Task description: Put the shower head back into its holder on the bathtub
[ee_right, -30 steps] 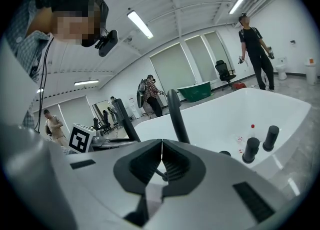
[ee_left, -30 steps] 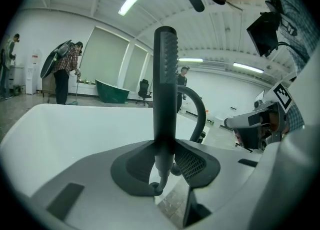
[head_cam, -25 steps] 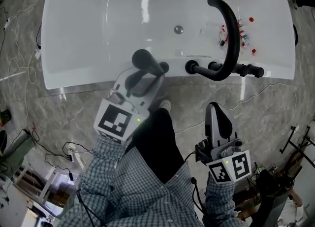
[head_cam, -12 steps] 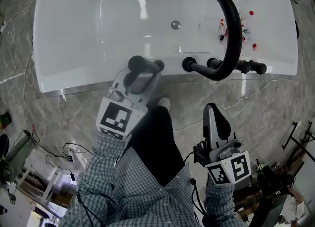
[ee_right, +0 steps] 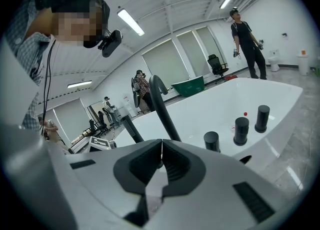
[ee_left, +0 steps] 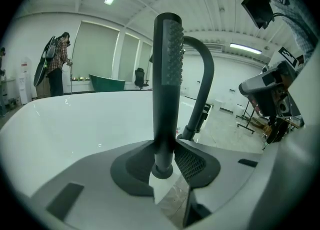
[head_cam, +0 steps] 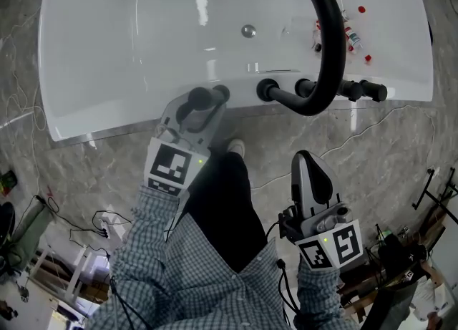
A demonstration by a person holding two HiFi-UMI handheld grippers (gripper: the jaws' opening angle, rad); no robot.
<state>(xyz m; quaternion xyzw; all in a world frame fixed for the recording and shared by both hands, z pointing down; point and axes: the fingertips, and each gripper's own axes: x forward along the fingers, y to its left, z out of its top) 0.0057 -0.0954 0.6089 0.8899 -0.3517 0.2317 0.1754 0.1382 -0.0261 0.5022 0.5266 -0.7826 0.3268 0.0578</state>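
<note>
The black shower head [head_cam: 202, 98] is a slim wand, and my left gripper [head_cam: 198, 112] is shut on its handle at the bathtub's near rim [head_cam: 143, 124]. In the left gripper view the shower head [ee_left: 168, 69] stands upright between the jaws of the left gripper [ee_left: 163, 160], its nozzle face turned right. Right of it on the rim stand black fittings [head_cam: 268, 90] and the arched black spout [head_cam: 326, 35]. I cannot tell which fitting is the holder. My right gripper [head_cam: 309, 167] hangs shut and empty over the floor. The right gripper view shows that right gripper [ee_right: 160, 150] closed, with the spout [ee_right: 162, 108] beyond.
The white bathtub [head_cam: 129, 42] has a drain [head_cam: 248, 31] and small bottles [head_cam: 349, 35] inside. Black knobs [ee_right: 241, 129] line the rim. Cables [head_cam: 107, 221] trail on the marble floor. A shoe [head_cam: 235, 149] stands by the tub. People stand far off [ee_right: 246, 39].
The head view has drifted, so the tub sits further left and up. The left gripper keeps its hold on the shower head by the rim. The right gripper has barely moved.
</note>
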